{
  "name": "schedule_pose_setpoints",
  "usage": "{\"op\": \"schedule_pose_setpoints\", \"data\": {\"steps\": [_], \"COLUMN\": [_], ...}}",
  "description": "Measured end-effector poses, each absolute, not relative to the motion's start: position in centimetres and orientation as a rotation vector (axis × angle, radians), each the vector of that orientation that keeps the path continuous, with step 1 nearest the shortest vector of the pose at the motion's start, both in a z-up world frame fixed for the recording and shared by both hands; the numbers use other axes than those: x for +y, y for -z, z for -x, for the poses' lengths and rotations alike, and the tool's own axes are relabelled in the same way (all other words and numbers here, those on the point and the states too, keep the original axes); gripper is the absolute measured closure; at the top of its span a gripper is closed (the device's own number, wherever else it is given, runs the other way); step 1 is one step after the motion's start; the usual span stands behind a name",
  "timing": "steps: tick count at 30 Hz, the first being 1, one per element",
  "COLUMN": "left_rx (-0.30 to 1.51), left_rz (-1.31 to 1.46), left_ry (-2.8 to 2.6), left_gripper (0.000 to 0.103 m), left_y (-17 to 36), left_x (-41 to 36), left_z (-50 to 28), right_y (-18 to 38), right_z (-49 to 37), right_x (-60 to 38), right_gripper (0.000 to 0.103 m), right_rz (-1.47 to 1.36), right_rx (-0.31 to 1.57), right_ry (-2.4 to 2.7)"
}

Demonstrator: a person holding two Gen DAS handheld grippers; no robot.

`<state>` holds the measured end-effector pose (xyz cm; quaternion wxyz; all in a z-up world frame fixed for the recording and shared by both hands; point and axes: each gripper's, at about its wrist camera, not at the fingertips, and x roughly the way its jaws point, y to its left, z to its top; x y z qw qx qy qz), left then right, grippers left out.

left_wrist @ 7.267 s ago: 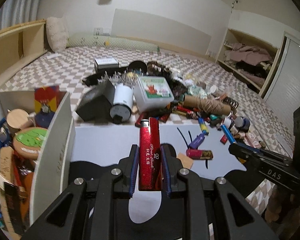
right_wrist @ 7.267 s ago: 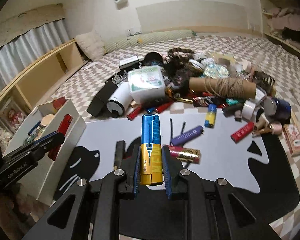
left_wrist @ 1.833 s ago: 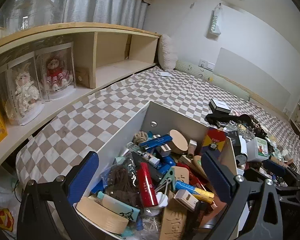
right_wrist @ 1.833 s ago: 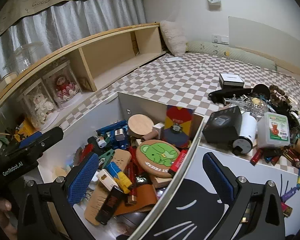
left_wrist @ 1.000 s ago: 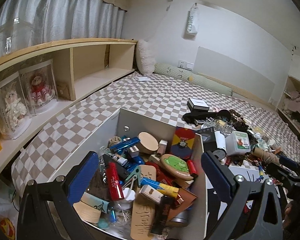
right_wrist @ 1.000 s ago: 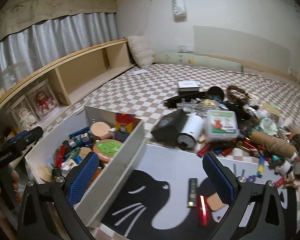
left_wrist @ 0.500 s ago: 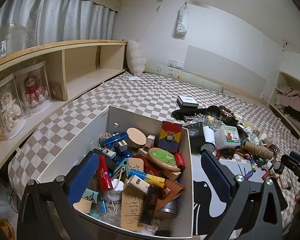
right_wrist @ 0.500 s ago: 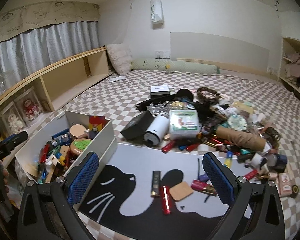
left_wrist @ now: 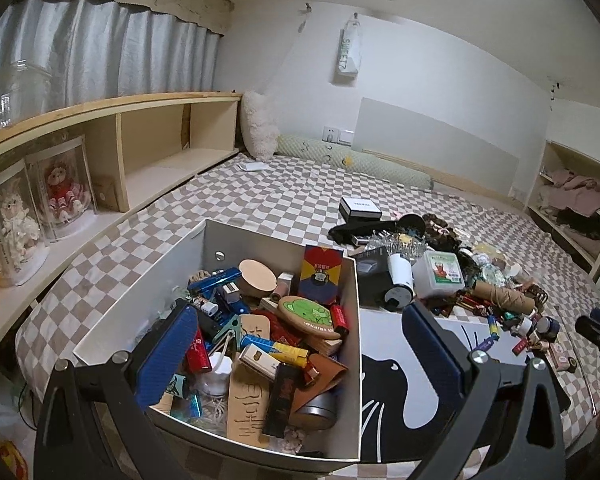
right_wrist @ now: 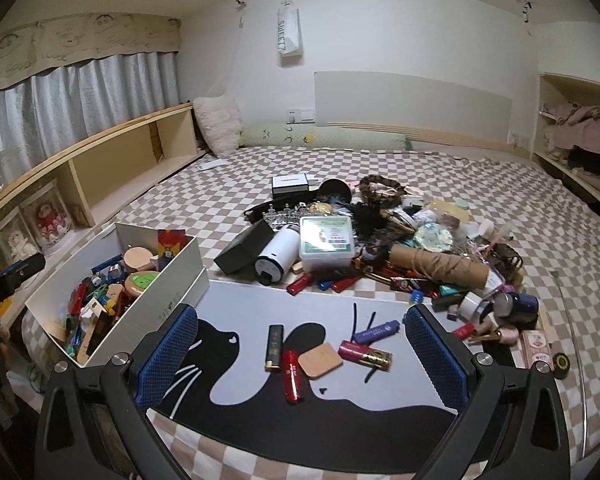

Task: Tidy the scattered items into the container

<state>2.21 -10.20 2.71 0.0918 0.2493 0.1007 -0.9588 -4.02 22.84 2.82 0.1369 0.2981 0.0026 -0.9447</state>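
Change since before: half a second ago we had both grippers lower and closer to the box; now both have pulled back and up, so the bed looks farther away. The red and the blue-yellow lighters we carried earlier are no longer between the fingers.

Left gripper (left_wrist: 300, 348): our jaws stand wide apart and hold nothing.

Right gripper (right_wrist: 300, 354): also spread wide, nothing between the pads.

Container (left_wrist: 356, 344): a white open box with thin walls, full almost to the rim with small things: a round green-frog coaster (left_wrist: 309, 317), a round wooden lid, a red-and-blue card box standing against the far wall, lighters, wooden tags.

Container to left jaws: it lies below and ahead of them, mostly between the two fingers, its right wall a little inside the right finger.

Container to right jaws: it (right_wrist: 168, 292) is left of and beyond the left finger, outside the gap.

Mat (right_wrist: 240, 308): grey with a black cat figure, just beside the box, under the right jaws.

Items on the mat: between the right fingers lie a black lighter (right_wrist: 274, 342), a red lighter (right_wrist: 293, 374) touching a tan square pad (right_wrist: 320, 360), a magenta-gold lighter (right_wrist: 365, 355) and a purple lighter (right_wrist: 376, 331).

Pile (right_wrist: 380, 240): beyond the mat, ahead of the right jaws, many mixed things, among them a white cylinder, a clear box with green label and a brown paper tube.
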Motion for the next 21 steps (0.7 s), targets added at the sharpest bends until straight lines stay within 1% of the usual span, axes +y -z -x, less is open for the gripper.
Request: {"op": "schedule_pose_setpoints", "data": {"steps": [10,21], "left_rx": [0.27,0.191], "left_rz": [-0.732,-0.745], "left_ry": [2.858,2.876], "left_gripper": [0.0,0.0], "left_y": [-2.7,-2.3], "left_x": [-9.4,-8.3], "left_z": [-2.8,-3.3], "right_y": [-2.3,-2.0], "right_z": [2.9,2.8], "right_x": [23.4,24.1], "right_gripper": [0.0,0.0], "right_rz": [-0.854,-0.856], "right_rx": [0.055,0.033], "right_ry": [2.757,2.768]}}
